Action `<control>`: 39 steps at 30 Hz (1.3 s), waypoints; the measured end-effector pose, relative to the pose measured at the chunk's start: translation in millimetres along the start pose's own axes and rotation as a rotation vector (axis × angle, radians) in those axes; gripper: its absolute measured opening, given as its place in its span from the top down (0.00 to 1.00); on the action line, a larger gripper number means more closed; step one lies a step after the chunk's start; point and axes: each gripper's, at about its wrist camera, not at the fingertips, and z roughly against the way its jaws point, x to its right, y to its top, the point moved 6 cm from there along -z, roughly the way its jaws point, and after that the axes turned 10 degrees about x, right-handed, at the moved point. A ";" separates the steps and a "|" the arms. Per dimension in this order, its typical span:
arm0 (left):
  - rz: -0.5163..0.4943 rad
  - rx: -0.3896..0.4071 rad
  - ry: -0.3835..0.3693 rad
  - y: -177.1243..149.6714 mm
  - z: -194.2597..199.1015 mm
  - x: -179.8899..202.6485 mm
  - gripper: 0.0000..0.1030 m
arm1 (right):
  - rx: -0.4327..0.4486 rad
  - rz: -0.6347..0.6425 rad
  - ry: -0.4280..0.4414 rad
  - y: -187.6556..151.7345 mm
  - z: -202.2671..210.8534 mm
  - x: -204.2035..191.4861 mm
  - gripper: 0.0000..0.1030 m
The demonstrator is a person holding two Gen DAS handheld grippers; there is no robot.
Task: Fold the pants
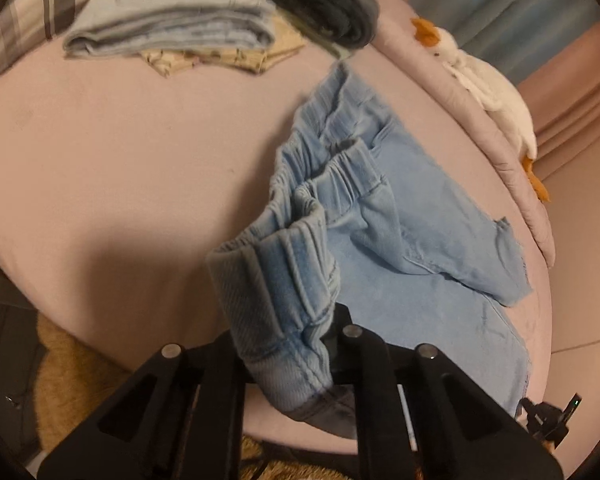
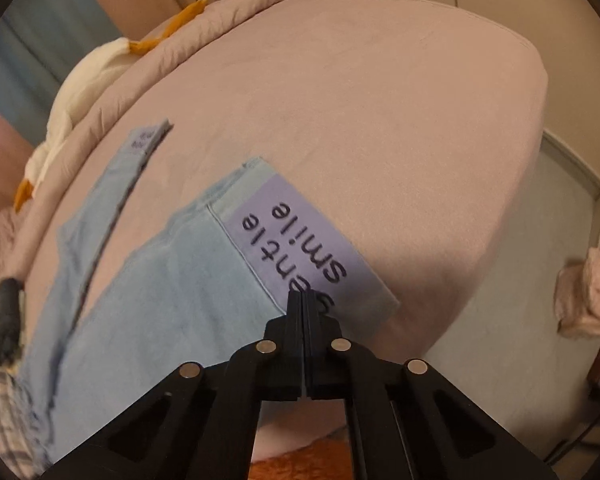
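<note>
Left gripper [image 1: 300, 344] fingertips buried under the pants [image 1: 364, 216] waistband; I can't see them. Dark bundle [image 1: 320, 4] beyond the pants is blurred, possibly folded clothing.

Left gripper [image 1: 300, 344] clamped on pale-blue pants' [image 1: 400, 216] elastic waistband.

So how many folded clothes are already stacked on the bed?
3 that I can make out: a grey-blue folded garment, a yellow patterned piece beneath it, and a dark folded item beside them at the far edge. More may be hidden underneath.
</note>
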 end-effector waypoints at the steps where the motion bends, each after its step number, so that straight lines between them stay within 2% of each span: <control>1: 0.003 -0.004 -0.008 -0.9 4.7 -1.8 0.89 | 0.005 0.003 0.000 2.1 4.4 0.7 0.98; 3: -0.002 -0.024 0.002 -4.0 5.1 -6.7 0.88 | 0.016 0.007 0.004 4.9 13.8 4.6 0.98; 5: -0.013 -0.046 0.017 -10.7 0.5 -11.8 0.88 | 0.022 -0.015 0.010 7.0 17.7 10.9 0.93; 6: -0.009 -0.062 0.026 -12.7 -4.4 -13.7 0.88 | 0.022 -0.023 0.004 6.6 18.7 14.1 0.82; 7: -0.001 -0.073 0.029 -15.2 -6.8 -16.4 0.88 | 0.023 -0.027 -0.015 7.3 16.0 16.6 0.61; 9: 0.003 -0.082 0.038 -15.5 -12.4 -17.8 0.86 | 0.020 -0.034 -0.029 5.8 12.0 20.9 0.43; 15: 0.019 -0.093 0.033 -18.0 -12.2 -23.0 0.85 | -0.054 -0.122 0.025 -3.6 -7.1 29.5 0.43; 17: 0.006 -0.085 0.032 -17.2 -10.0 -21.5 0.85 | -0.051 -0.155 0.033 -4.7 -11.6 31.6 0.47; 18: 0.001 -0.079 0.034 -16.8 -8.4 -20.9 0.86 | -0.034 -0.157 0.027 -3.6 -10.9 32.1 0.61; 19: -0.003 -0.075 0.039 -15.4 -7.3 -19.4 0.87 | -0.009 -0.142 0.015 -0.3 -8.2 31.4 0.89; 20: -0.010 -0.069 0.046 -13.6 -5.6 -17.5 0.87 | 0.004 -0.129 0.018 2.9 -7.9 29.0 0.91; 22: -0.042 -0.064 0.059 -12.4 0.7 -14.0 0.87 | 0.021 -0.131 0.011 11.2 -3.2 26.6 0.91; 24: -0.083 -0.061 0.064 -12.7 5.8 -11.1 0.87 | 0.075 -0.106 0.029 24.3 8.5 20.4 0.92; 27: -0.077 -0.091 0.070 -17.8 -1.5 -16.9 0.85 | 0.126 -0.078 0.062 41.9 25.7 11.0 0.92; 29: -0.062 -0.117 0.085 -23.7 -10.7 -22.0 0.84 | 0.120 -0.053 0.026 44.1 20.6 10.5 0.92; 32: -0.082 -0.116 0.095 -26.0 -15.4 -20.7 0.84 | 0.041 -0.037 -0.067 30.0 -3.6 21.0 0.92; 34: -0.089 -0.122 0.116 -25.0 -17.9 -18.4 0.84 | 0.012 -0.047 -0.089 19.6 -15.8 29.3 0.92; 36: -0.114 -0.121 0.130 -25.7 -21.3 -15.3 0.84 | 0.021 -0.037 -0.092 17.0 -17.8 31.6 0.92; 39: -0.074 -0.112 0.115 -26.6 -23.9 -17.8 0.84 | 0.013 -0.031 -0.101 17.1 -18.3 31.7 0.92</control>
